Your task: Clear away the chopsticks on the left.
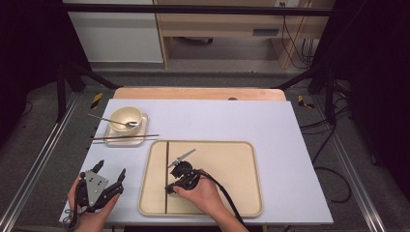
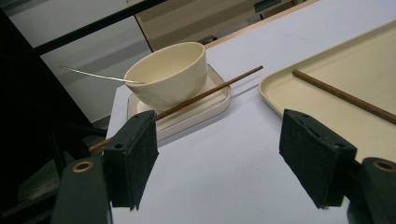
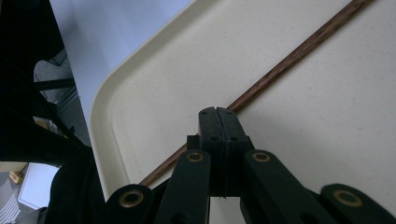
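Right claw (image 3: 218, 112) clenched, jaws together above the chopstick (image 3: 299, 53) on the tray (image 1: 241, 193). Left claw (image 2: 219, 154) released; its view shows bowl (image 2: 168, 74) and spoon (image 2: 93, 74).

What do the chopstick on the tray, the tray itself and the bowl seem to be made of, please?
The chopstick looks like dark wood: a reddish-brown streaked grain shows along it, with a dull finish. The tray looks like cream plastic, finely speckled and matte, with a moulded rounded rim; melamine is possible. The bowl is cream with a smooth, faintly glossy surface; ceramic or plastic, the look leaves that open.
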